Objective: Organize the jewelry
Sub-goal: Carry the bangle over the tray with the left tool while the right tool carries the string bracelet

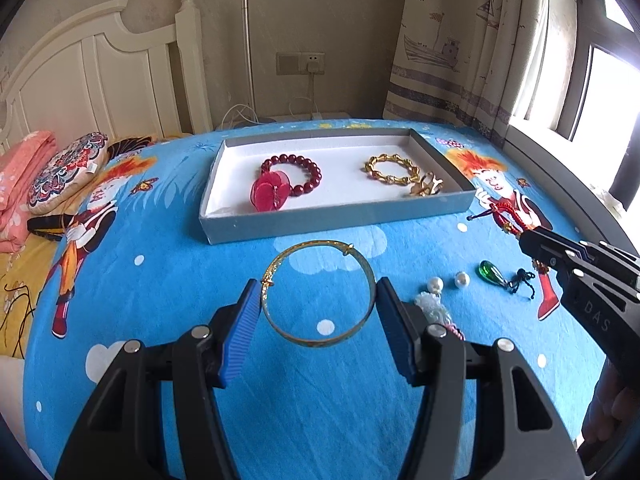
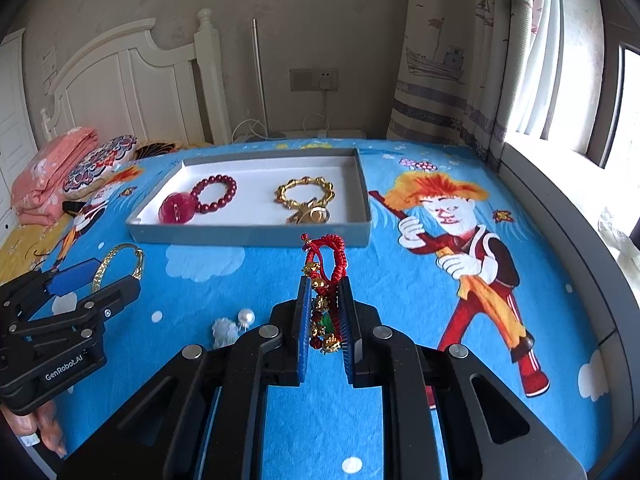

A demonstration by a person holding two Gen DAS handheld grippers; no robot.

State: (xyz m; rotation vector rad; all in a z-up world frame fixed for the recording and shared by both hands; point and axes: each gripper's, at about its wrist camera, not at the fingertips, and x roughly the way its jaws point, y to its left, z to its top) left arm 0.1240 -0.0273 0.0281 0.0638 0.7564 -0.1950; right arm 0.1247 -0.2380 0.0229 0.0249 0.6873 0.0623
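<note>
While tray (image 1: 320, 224) holds red beads (image 1: 298, 172), gold chain (image 1: 390, 170), left claw (image 1: 319, 306) grips bangle (image 1: 320, 292), right claw (image 2: 325, 312) red cord bracelet (image 2: 326, 256).

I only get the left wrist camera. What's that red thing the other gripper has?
Observer: A red cord bracelet, pinched in the right gripper.
Operator: Is it only string?
Observer: No, small gold charms and a green bead sit between its pads.
Operator: Does my gripper have writing on it?
Observer: Yes. The left gripper, holding the gold bangle, reads GenRobot.AI on its side.
</note>
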